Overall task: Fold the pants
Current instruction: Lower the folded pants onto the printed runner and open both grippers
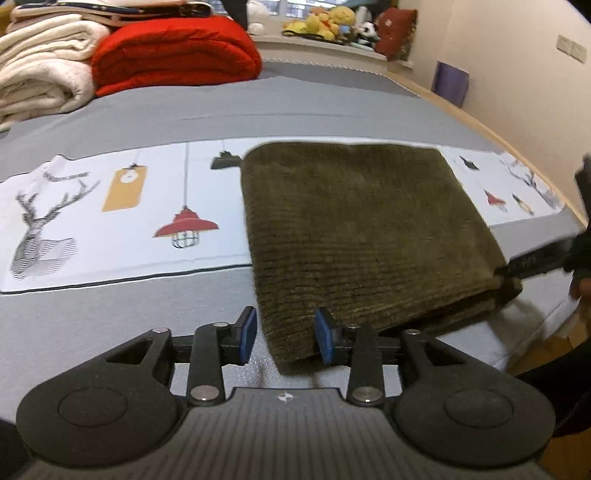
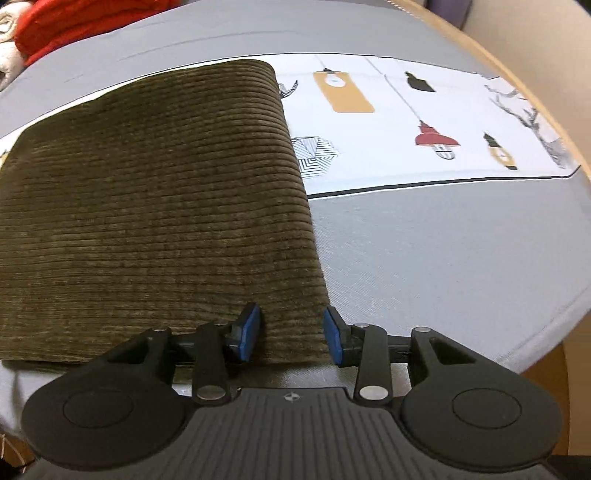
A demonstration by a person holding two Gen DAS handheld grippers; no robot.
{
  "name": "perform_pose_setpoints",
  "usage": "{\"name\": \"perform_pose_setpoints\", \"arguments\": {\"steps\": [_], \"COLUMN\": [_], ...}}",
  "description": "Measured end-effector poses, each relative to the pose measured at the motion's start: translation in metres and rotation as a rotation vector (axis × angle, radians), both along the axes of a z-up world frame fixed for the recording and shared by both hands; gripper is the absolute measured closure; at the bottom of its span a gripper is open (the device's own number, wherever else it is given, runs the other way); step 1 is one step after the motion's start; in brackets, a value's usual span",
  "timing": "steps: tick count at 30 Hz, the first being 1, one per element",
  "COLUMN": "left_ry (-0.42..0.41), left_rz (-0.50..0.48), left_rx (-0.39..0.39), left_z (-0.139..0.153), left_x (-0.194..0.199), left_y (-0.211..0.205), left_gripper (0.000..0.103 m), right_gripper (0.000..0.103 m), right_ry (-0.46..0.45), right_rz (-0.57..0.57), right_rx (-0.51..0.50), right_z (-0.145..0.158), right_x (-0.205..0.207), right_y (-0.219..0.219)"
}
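Observation:
The olive-brown corduroy pants [image 1: 362,229] lie folded into a thick rectangle on the grey bed; they also show in the right wrist view [image 2: 155,206]. My left gripper [image 1: 285,338] is open, its blue pads either side of the near left corner of the folded pants. My right gripper [image 2: 291,338] is open, its pads either side of the near right corner. The right gripper also shows at the far right of the left wrist view [image 1: 543,260], at the pants' right corner.
The bed cover [image 1: 122,110] is grey with a white printed band of lamps and deer [image 1: 110,218]. Folded cream blankets [image 1: 40,70] and a red quilt [image 1: 173,55] sit at the back left. Plush toys [image 1: 332,20] line the windowsill. The bed's wooden edge [image 2: 535,96] runs on the right.

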State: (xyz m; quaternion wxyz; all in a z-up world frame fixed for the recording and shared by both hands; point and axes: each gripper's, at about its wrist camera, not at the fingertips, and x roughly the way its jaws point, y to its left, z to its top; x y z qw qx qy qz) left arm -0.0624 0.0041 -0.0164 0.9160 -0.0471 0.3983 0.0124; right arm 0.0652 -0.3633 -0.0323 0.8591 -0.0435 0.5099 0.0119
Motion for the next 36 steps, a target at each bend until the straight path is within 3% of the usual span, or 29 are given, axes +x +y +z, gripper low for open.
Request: {"name": "perform_pose_setpoints", "arguments": {"steps": [4, 6, 10, 12, 14, 16, 19, 23, 27, 30, 32, 34, 36], "left_ry": [-0.061, -0.103, -0.139, -0.147, -0.115, -0.074, -0.084, 0.121, 0.133, 0.107, 0.094, 0.152, 0.191], "left_rz": [0.03, 0.023, -0.007, -0.03, -0.038, -0.026, -0.036, -0.022, -0.01, 0.034, 0.067, 0.093, 0.136], "left_rx": [-0.049, -0.061, -0.083, -0.067, -0.045, -0.07, -0.063, -0.019, -0.012, -0.035, -0.055, -0.045, -0.104], "left_z": [0.03, 0.039, 0.031, 0.019, 0.005, -0.001, -0.006, -0.04, -0.04, -0.034, -0.03, -0.04, -0.047], "left_x": [0.0, 0.0, 0.013, 0.021, 0.033, 0.047, 0.052, 0.067, 0.069, 0.062, 0.06, 0.066, 0.07], "left_y": [0.0, -0.003, -0.01, -0.014, -0.018, -0.018, -0.022, -0.026, -0.024, -0.015, -0.007, -0.001, 0.009], "left_gripper": [0.042, 0.041, 0.041, 0.041, 0.042, 0.043, 0.043, 0.043, 0.043, 0.045, 0.045, 0.042, 0.035], "right_gripper": [0.063, 0.063, 0.063, 0.057, 0.053, 0.053, 0.053, 0.053, 0.053, 0.053, 0.053, 0.053, 0.051], "right_ry": [-0.036, -0.044, -0.021, 0.006, 0.036, 0.072, 0.051, -0.05, 0.003, -0.032, -0.074, -0.036, 0.005], "right_rz": [-0.004, 0.005, 0.029, 0.024, 0.014, 0.005, 0.037, 0.073, -0.015, -0.077, -0.06, -0.058, -0.086], "right_rx": [-0.051, -0.077, -0.1, -0.088, -0.074, -0.034, -0.036, 0.015, 0.072, 0.154, 0.148, 0.094, 0.118], "right_z": [-0.004, -0.007, -0.008, -0.007, -0.006, 0.001, 0.018, 0.025, -0.001, 0.002, 0.006, -0.002, -0.009], "right_x": [-0.005, -0.005, 0.002, 0.007, 0.01, 0.014, 0.013, 0.005, 0.008, 0.01, 0.009, 0.013, 0.015], "right_y": [0.008, 0.012, 0.012, 0.006, -0.002, -0.011, -0.016, -0.024, -0.038, -0.047, -0.048, -0.051, -0.058]}}
